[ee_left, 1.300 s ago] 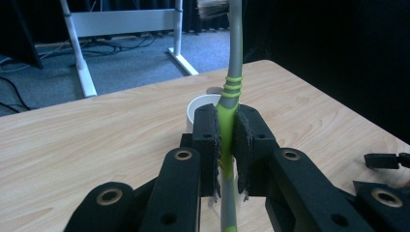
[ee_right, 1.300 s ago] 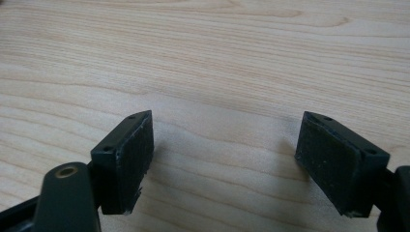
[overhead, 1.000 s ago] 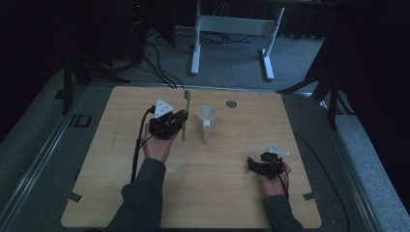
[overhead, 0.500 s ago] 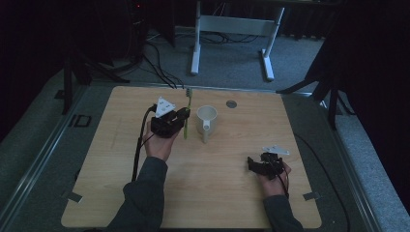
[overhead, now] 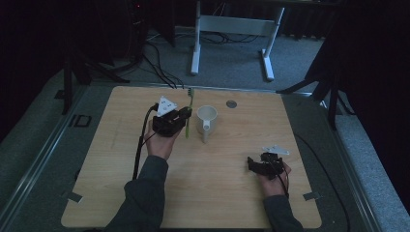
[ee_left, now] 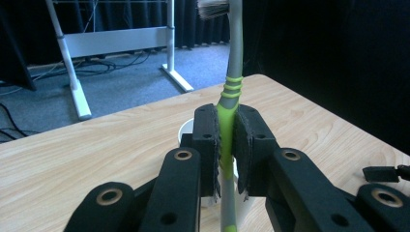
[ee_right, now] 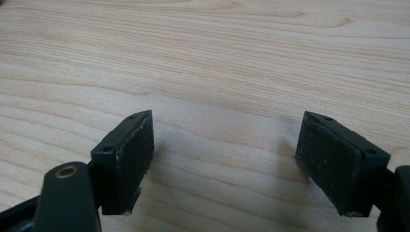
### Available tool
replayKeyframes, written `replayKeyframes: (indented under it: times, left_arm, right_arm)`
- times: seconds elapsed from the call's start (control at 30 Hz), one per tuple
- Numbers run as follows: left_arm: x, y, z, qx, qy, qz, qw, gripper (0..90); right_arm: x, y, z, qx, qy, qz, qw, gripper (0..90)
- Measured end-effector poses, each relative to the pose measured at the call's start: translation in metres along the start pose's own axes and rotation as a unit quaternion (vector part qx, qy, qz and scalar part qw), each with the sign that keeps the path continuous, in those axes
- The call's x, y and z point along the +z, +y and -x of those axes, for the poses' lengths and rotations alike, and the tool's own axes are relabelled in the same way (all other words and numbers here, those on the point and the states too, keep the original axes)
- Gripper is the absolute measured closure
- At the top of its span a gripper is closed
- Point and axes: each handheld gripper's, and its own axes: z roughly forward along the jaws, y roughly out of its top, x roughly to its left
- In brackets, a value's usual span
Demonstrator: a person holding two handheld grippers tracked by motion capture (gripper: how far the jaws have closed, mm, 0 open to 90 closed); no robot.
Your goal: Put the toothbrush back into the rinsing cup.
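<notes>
Nearest to the person, at the lower right of the high view, the right gripper (overhead: 255,166) rests low on the wooden table (overhead: 232,203) in the person's right hand (overhead: 273,180). Its jaws stand wide apart, and in the right gripper view there is only bare wood grain between the two black pads (ee_right: 130,154), so it grasps nothing. Farther up and to the left, the left hand (overhead: 159,144) holds the left gripper (overhead: 185,115), which is clenched on a toothbrush (overhead: 189,111). In the left gripper view the two pads press on the green part of the handle (ee_left: 226,140) from both sides, the brush stands upright, and its bristle head (ee_left: 213,8) is at the top edge of that view. Just beside the toothbrush, on its right in the high view, a white cup (overhead: 206,118) stands on the table, with its handle turned toward the person. Behind the cup, near the far edge of the table, lies a small round grey disc (overhead: 231,103). Beyond the table a white metal frame (overhead: 232,24) stands on the grey carpet.
</notes>
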Motion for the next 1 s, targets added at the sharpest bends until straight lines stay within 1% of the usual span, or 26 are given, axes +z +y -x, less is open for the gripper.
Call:
replayKeyframes:
  times: [0.43,0.6,1.0]
  left_arm:
    - [0.006,0.004,-0.001,-0.008,-0.013,0.005,0.9999,80.0]
    - [0.008,0.003,-0.003,-0.017,-0.016,0.007,0.9997,80.0]
    - [0.012,0.005,-0.002,-0.02,-0.014,0.019,0.9995,80.0]
  right_arm:
    - [0.0,0.0,0.0,-0.001,0.0,0.0,1.0,20.9]
    - [0.0,0.0,0.0,-0.001,0.0,0.0,1.0,20.9]
    - [0.0,0.0,0.0,-0.001,0.001,0.0,1.0,20.9]
